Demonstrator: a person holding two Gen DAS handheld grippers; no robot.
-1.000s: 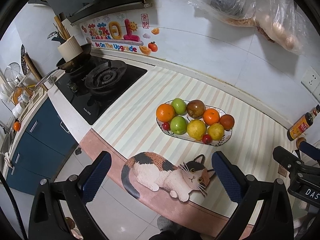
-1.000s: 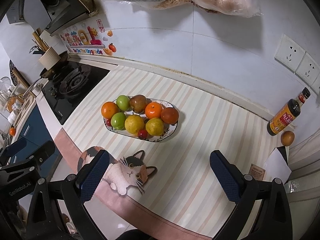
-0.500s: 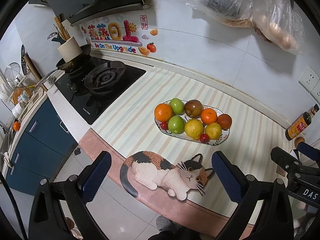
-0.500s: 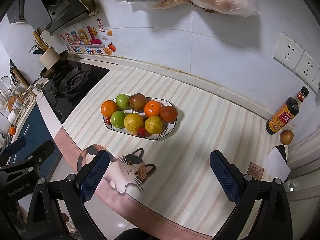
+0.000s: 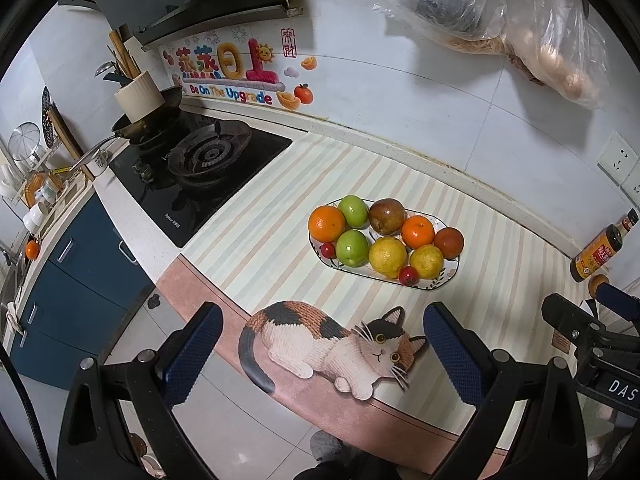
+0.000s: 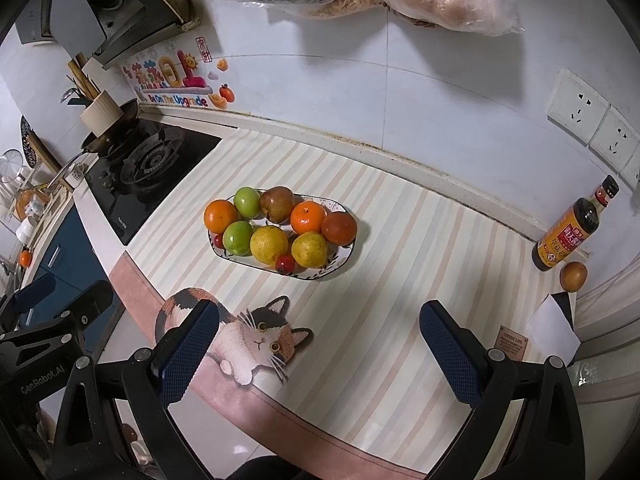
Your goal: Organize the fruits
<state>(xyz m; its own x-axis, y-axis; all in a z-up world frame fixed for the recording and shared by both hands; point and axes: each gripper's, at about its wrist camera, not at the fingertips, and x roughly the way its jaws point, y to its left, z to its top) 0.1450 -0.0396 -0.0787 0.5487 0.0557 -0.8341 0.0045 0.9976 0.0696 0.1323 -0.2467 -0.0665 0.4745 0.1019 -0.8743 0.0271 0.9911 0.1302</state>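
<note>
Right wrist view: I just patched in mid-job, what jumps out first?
The oval plate heaped with oranges, green apples and yellow citrus sits mid-counter on the striped mat. A calico cat print lies on the mat's near edge, just ahead of the open right gripper. One stray fruit rests beside the sauce bottle, far right.

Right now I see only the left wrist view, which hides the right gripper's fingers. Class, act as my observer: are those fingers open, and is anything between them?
Observer: The right gripper is open, with nothing between its fingers, and it is well short of the fruit plate.
Operator: What is hidden behind its body, near the bottle?
Observer: A white paper lies on the counter, on the near side of the small round fruit beside the bottle.
</note>
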